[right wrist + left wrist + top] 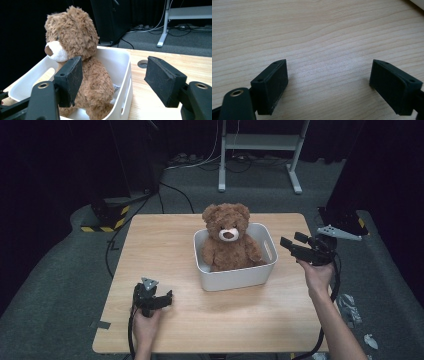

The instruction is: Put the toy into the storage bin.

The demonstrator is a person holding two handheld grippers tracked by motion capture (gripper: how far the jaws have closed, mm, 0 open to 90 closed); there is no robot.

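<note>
Right gripper point(294, 245): your jaws stand apart with nothing between them. It hangs off the table's right edge and points left at the bin.
Right gripper, its own view point(113, 80): the jaws frame the bin's near wall; the left jaw lies in front of the bear's chest but does not touch it.
Bear point(228, 239): brown plush with a white muzzle, sitting upright in the bin, head above the rim. It is left of your right gripper, near but apart from it, and in the right gripper view point(82, 62) it shows side-on, facing left.
Bin point(235, 279): white, with a slot handle in the wall facing your right gripper. It sits right of the table's middle, toward the far edge.
Left gripper point(166, 299): jaws wide apart, empty. It rests low near the table's front-left corner, well apart from the bin and bear.
Left gripper, its own view point(327, 82): bare wood between the jaws.
Table point(160, 245): light wood.
</note>
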